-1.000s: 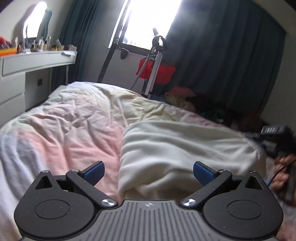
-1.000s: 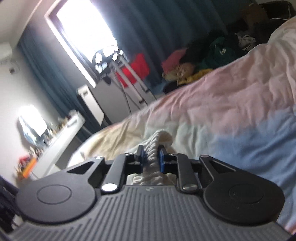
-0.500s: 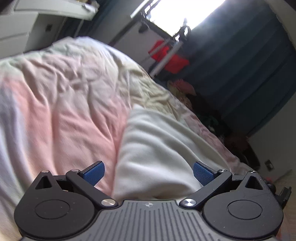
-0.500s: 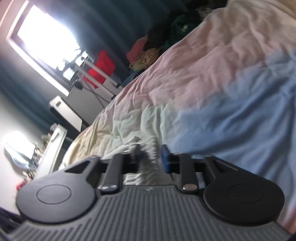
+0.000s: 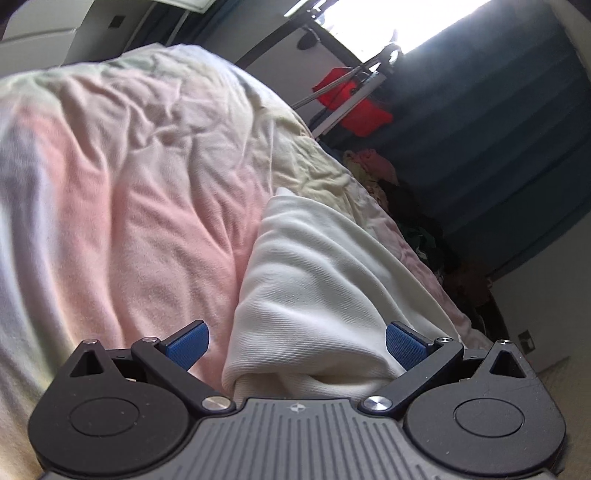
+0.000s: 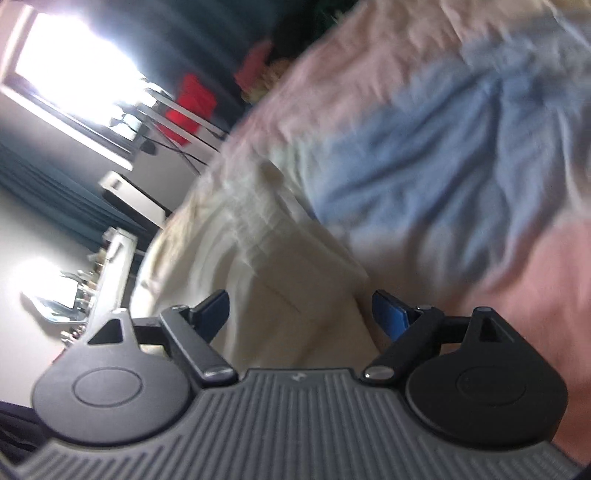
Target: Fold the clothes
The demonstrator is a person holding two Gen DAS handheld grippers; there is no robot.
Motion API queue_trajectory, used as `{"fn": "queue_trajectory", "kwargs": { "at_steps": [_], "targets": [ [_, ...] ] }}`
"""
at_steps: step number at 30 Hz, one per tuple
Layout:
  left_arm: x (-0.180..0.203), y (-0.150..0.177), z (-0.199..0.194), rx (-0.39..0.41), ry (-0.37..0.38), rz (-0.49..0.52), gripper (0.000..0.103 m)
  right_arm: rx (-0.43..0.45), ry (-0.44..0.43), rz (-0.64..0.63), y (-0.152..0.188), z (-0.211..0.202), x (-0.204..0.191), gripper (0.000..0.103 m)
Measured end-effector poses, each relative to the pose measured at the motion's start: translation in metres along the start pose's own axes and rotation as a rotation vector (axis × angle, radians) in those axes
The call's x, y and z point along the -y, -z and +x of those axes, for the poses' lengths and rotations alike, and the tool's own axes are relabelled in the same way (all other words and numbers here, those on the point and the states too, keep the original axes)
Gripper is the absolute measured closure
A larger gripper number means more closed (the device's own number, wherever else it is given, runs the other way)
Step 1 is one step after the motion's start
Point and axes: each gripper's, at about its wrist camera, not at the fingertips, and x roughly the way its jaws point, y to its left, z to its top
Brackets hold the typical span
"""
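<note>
Left wrist view: the left gripper [image 5: 295, 341] sits at the bottom of the frame with its blue-padded fingers [image 5: 186, 341] spread wide apart, gripping nothing. Between them, reaching toward the frame's centre, lies a folded cream knit garment [image 5: 314, 291] on a pastel bedspread [image 5: 122, 206] of pink, white and pale yellow. The garment's near folded edge runs just in front of the gripper body. At upper right hang dark teal curtains [image 5: 480, 155], with a red item [image 5: 351, 105] on a metal stand beside a bright window [image 5: 424, 22].

Right wrist view: the picture is tilted and motion-blurred. The right gripper [image 6: 299, 314] has its fingers [image 6: 389, 317] apart, holding nothing. The cream garment [image 6: 273, 280] fills the lower centre, lying between and beyond the fingers. The bedspread [image 6: 443, 147] shows blue and pink at right. The window [image 6: 74, 62] glows at upper left.
</note>
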Motion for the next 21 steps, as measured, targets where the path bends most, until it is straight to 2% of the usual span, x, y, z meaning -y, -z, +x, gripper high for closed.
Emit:
{"fn": "queue_trajectory", "kwargs": {
  "at_steps": [1, 4, 7, 9, 11, 13, 14, 16, 18, 20, 21],
  "targets": [
    [-0.002, -0.001, 0.002, -0.005, 0.005, -0.011, 0.000, -0.031, 0.001, 0.004, 0.002, 0.008, 0.002, 0.016],
    [-0.005, -0.002, 0.009, -0.020, 0.018, -0.027, 0.000, -0.056, -0.070, -0.001, 0.007, 0.030, 0.008, 0.017],
    [-0.002, -0.002, 0.015, -0.016, 0.031, 0.015, 0.000, 0.017, -0.143, 0.021, 0.014, 0.044, 0.016, 0.016],
    [-0.002, -0.001, 0.020, -0.021, 0.033, 0.014, 0.000, 0.029, -0.179, 0.010, 0.015, 0.045, 0.012, 0.016],
    [-0.006, -0.001, 0.026, -0.033, 0.034, -0.003, 0.002, 0.040, -0.199, -0.018, 0.015, 0.039, 0.006, 0.026],
    [-0.009, -0.001, 0.032, -0.043, 0.040, -0.020, 0.004, 0.047, -0.214, -0.025, 0.014, 0.034, 0.002, 0.040],
    [-0.011, -0.002, 0.036, -0.049, 0.045, -0.027, 0.005, 0.043, -0.206, -0.029, 0.015, 0.033, 0.001, 0.043],
    [-0.013, -0.002, 0.039, -0.052, 0.045, -0.034, 0.008, 0.040, -0.167, -0.065, 0.016, 0.035, -0.004, 0.059],
    [-0.015, -0.003, 0.042, -0.050, 0.042, -0.036, 0.017, 0.044, -0.145, -0.094, 0.017, 0.034, -0.007, 0.067],
    [-0.014, -0.004, 0.040, -0.042, 0.020, -0.028, 0.035, 0.062, -0.140, -0.115, 0.016, 0.029, -0.013, 0.071],
    [-0.013, -0.004, 0.038, -0.044, 0.012, -0.018, 0.036, 0.074, -0.141, -0.125, 0.015, 0.025, -0.016, 0.073]
  ]
}}
